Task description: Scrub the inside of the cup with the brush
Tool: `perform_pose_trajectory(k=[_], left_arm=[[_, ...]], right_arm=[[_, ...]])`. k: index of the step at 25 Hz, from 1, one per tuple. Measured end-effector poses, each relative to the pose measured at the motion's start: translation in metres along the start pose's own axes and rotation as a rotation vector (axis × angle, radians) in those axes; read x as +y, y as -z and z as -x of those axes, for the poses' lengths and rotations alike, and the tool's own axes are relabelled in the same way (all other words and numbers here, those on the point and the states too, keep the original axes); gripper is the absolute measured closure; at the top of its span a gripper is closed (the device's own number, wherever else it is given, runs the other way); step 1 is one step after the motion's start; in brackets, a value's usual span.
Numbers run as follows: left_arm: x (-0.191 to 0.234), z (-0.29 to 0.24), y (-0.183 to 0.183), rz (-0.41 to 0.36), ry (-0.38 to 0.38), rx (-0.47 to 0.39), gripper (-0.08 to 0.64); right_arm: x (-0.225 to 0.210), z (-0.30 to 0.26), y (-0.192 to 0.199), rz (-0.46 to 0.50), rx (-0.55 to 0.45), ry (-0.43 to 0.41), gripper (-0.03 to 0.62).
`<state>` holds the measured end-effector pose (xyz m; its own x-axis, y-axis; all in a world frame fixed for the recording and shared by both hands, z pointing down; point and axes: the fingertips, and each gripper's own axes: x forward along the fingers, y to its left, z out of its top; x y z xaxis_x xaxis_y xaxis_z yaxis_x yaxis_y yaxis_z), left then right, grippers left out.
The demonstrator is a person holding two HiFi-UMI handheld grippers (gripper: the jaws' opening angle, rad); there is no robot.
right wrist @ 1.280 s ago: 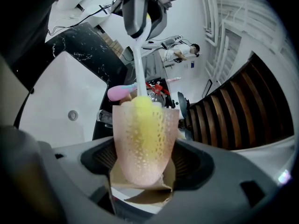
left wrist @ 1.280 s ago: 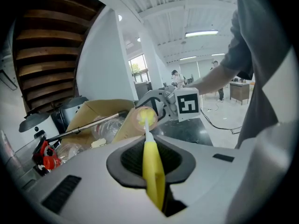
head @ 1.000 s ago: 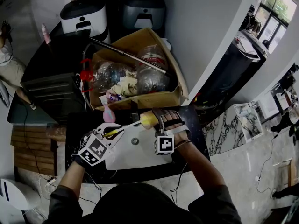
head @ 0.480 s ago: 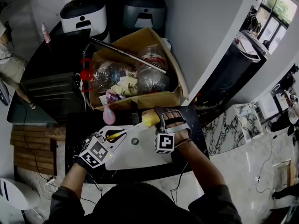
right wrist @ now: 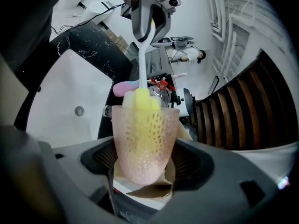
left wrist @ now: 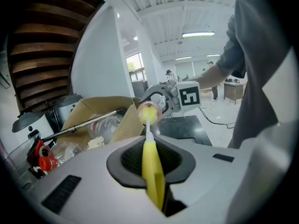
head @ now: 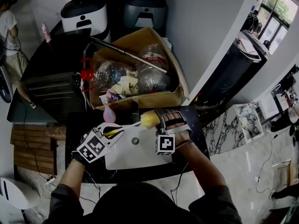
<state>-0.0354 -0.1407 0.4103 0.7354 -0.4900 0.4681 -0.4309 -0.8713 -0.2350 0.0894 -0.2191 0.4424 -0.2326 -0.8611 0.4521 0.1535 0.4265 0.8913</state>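
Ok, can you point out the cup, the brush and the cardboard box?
cup (right wrist: 145, 146), right gripper view, on its dotted pink side wall.
brush (left wrist: 152, 169), left gripper view, on its yellow handle.
cardboard box (head: 159, 98), head view, on its front wall.

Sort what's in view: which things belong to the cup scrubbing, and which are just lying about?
Job: cup in the right tongs; brush in the left tongs, its head inside the cup; sink beneath them.
Lying about: cardboard box of bottles; pink object beside the sink; red item left of the box.
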Motion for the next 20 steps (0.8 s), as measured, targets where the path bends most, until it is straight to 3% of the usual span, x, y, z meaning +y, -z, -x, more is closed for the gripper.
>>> perform_pose_trajectory(k=[6,11,20], left_arm=[[-0.019,-0.004,0.008,-0.024,0.029,0.021,0.523],[-0.017,0.002,0.001,-0.05,0.007,0.007,0.523],[-0.003,0.025,0.01,0.008,-0.002,-0.016,0.525]], right_arm=[[0.005,0.0,0.0,0.025,0.004,-0.012,0.239],[0.02,-0.002,-0.005,0.071,0.009,-0.048,0.239],[0.02,-0.008,0.007,-0.03,0.019,-0.073,0.239]])
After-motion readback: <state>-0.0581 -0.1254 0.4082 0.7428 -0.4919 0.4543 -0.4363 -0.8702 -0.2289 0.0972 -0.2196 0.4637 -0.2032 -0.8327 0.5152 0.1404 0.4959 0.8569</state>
